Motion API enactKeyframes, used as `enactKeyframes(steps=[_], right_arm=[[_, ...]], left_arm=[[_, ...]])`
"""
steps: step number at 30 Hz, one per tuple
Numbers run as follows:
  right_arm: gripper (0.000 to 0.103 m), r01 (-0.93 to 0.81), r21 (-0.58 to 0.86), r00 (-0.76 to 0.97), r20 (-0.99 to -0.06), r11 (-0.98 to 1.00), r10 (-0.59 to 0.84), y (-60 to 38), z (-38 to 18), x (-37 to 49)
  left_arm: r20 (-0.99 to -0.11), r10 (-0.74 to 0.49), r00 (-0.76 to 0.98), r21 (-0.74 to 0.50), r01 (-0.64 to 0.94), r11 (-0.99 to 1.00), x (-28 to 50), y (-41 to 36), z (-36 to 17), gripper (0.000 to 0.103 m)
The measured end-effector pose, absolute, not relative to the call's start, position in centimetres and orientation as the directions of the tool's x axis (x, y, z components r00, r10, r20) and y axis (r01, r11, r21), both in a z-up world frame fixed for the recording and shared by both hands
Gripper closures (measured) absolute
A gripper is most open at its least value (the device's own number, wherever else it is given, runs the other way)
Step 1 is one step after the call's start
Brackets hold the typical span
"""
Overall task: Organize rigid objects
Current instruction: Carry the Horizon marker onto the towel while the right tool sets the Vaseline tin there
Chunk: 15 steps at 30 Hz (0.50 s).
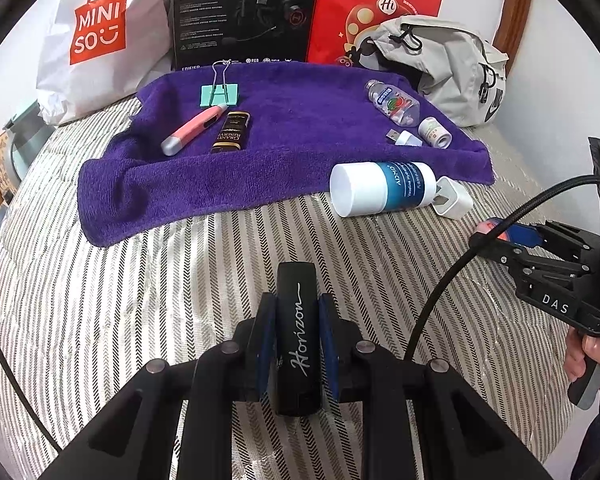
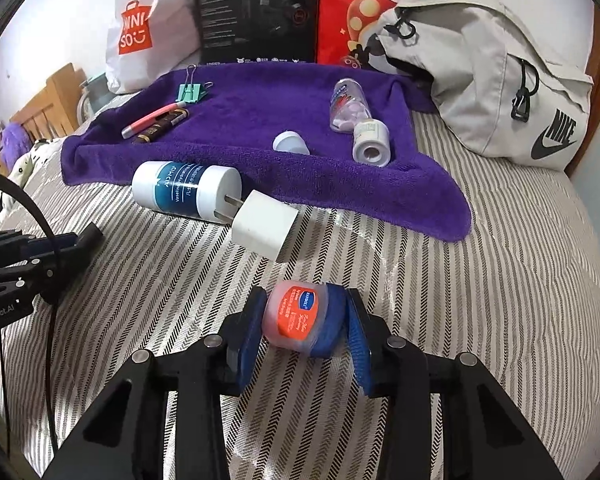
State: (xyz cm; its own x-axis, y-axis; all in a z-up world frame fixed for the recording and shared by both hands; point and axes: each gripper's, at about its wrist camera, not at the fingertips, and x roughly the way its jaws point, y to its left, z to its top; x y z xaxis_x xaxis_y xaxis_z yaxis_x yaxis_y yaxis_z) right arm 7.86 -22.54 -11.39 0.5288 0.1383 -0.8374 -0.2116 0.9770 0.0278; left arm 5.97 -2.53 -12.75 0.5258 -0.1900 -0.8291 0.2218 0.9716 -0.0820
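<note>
Hard to read: small print on the black headset box (image 1: 246, 12) at the back stays illegible. The red bag (image 1: 376, 4) is cut off at the top; only "Hi" and Chinese characters show. The grey Nike bag (image 2: 500, 80) hides its lower corner.

Left gripper (image 1: 298, 320) clamps a black rectangular case (image 1: 298, 336) lettered "Horizon" between blue pads, above the striped bedcover (image 1: 180, 300).

Right gripper (image 2: 306, 320) is closed on a small pink jar with a blue lid (image 2: 304, 320) — orange label, its writing blurred. From the left wrist view only a sliver of that jar shows, and a hand (image 1: 592, 356) is cut by the frame edge.

On the purple towel (image 1: 284, 152): green binder clip (image 1: 220, 94), pink-and-silver pen-shaped tool (image 1: 194, 130), dark bar reading "GRAND RESERVE" (image 1: 232, 132), clear bottle of pills (image 1: 394, 104), small white roll (image 1: 434, 132), white USB plug (image 1: 406, 138).

Off the towel, touching its front edge — a white tube (image 1: 380, 192) with a blue band, "Vaseline" partly legible, lying on its side; a white wall charger (image 2: 264, 226) rests with its prongs against the tube's end.

White "MINISO" bag (image 1: 100, 28) stands back left.
</note>
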Motion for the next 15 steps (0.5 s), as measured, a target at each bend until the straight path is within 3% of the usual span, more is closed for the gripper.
enactKeyframes(steps=[15], right_arm=[[0.064, -0.252, 0.085, 0.502, -0.84, 0.964, 0.205, -23.6, -9.3, 7.6]], left_arm=[[-0.817, -0.18, 0.549, -0.054, 0.238, 0.97, 6.6, -2.9, -10.6, 0.082]])
